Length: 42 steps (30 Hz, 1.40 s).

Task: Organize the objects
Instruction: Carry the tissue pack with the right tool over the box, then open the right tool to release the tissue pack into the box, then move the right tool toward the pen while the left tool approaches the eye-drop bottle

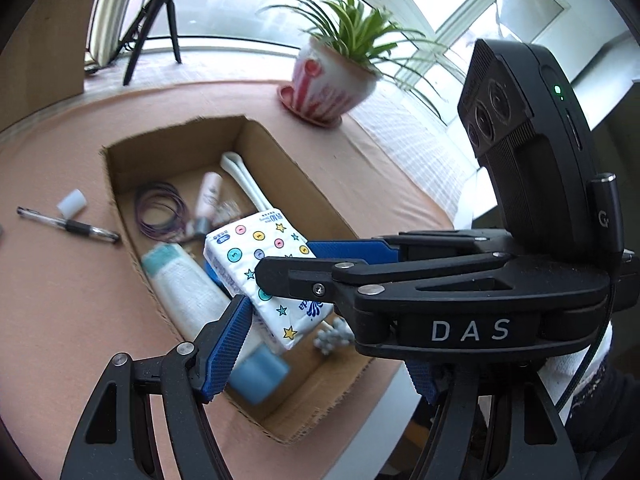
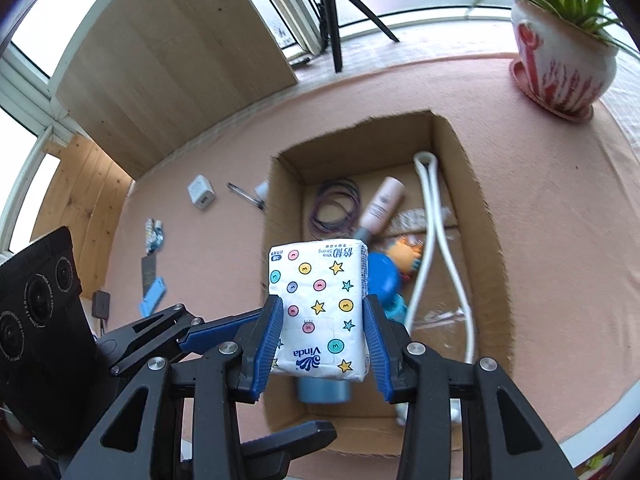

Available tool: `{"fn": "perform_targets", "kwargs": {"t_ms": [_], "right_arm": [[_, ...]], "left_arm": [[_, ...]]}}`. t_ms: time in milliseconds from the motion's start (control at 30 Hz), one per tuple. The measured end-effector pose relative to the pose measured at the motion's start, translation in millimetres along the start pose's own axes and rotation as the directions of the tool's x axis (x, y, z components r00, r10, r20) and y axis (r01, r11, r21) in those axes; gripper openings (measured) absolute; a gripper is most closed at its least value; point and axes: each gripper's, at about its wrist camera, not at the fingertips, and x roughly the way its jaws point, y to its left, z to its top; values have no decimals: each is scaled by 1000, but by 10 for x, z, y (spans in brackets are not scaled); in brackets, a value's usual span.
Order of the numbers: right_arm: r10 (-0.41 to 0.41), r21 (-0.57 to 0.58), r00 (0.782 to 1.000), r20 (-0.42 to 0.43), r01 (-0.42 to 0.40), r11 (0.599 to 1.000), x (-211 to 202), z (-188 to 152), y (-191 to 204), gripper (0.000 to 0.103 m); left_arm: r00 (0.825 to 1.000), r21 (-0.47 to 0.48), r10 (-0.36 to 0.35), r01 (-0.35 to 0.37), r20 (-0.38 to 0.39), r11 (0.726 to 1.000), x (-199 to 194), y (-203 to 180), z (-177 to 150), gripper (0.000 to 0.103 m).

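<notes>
While my right gripper [image 2: 326, 344] is clamping the tissue pack [image 2: 318, 308], the pack is hanging above the cardboard box [image 2: 486, 216], over the box's near end, clear of the contents below.

**1. Jaw state**
- R jaws: closed on the tissue pack, one blue pad on each long side, low on the pack near the logo end.
- L jaws: standing wide apart, nothing between them. My left gripper [image 1: 324, 344] is hovering just beside the box's near wall, w/ the R unit crossing in front of it.

**2. Handling notes, tissue pack (judgement)**
- Wt: light. No sag at the wrist expected.
- Body: soft, compressible. Film wrap is looking slick, so the pads are relying on squeeze, not friction alone.
- Not fragile. A short drop into the box should do no harm.
- Best hold: across the narrow width, mid-body or lower, as I am holding it now. Gripping a corner would risk the wrap twisting out.

**3. Box contents under the pack**
- Blue-capped tube [image 1: 188, 292] lying along the box's left wall.
- Pink bottle [image 2: 380, 204] and hair ties [image 2: 334, 210] toward the box's far end.
- White looped cord [image 2: 432, 248] along the box's right side.

**4. Outside the box**
- Pen [image 1: 68, 226] and a small white cap [image 1: 72, 203] left of the box, on the pink table cover [image 1: 60, 320].
- Potted plant [image 1: 332, 80] beyond the box's far right corner.

**5. Next step (judgement)**
- Lower pack onto a free patch of box floor, then release.
</notes>
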Motion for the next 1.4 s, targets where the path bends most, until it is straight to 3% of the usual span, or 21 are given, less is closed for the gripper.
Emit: {"fn": "perform_targets", "kwargs": {"t_ms": [300,600,767,933,1067,1233,1400], "right_arm": [[-3,16,1000,-24,3,1000,13,-180,-159,39],[-30,8,999,26,30,1000,-73,-190,-79,48],[-56,-11,997,59,57,998,-91,-185,32,48],[-31,-47,993,111,37,998,-117,-150,231,48],[-7,-102,987,158,24,995,-91,-93,464,48],[12,-167,975,223,26,986,-2,21,759,50],[37,-186,991,125,-13,982,266,252,963,52]], "left_arm": [[995,8,8,-7,-97,1000,131,-14,-119,75],[998,3,40,-40,-52,999,-103,48,-194,75],[996,-60,86,-87,-17,994,-326,280,-268,75],[989,-135,148,-143,24,980,-642,582,-354,75],[976,-193,212,-199,49,961,-903,849,-425,76],[948,-278,311,-281,67,918,-1256,1271,-548,81],[919,-386,391,-341,56,857,-1564,1799,-613,83]]}}
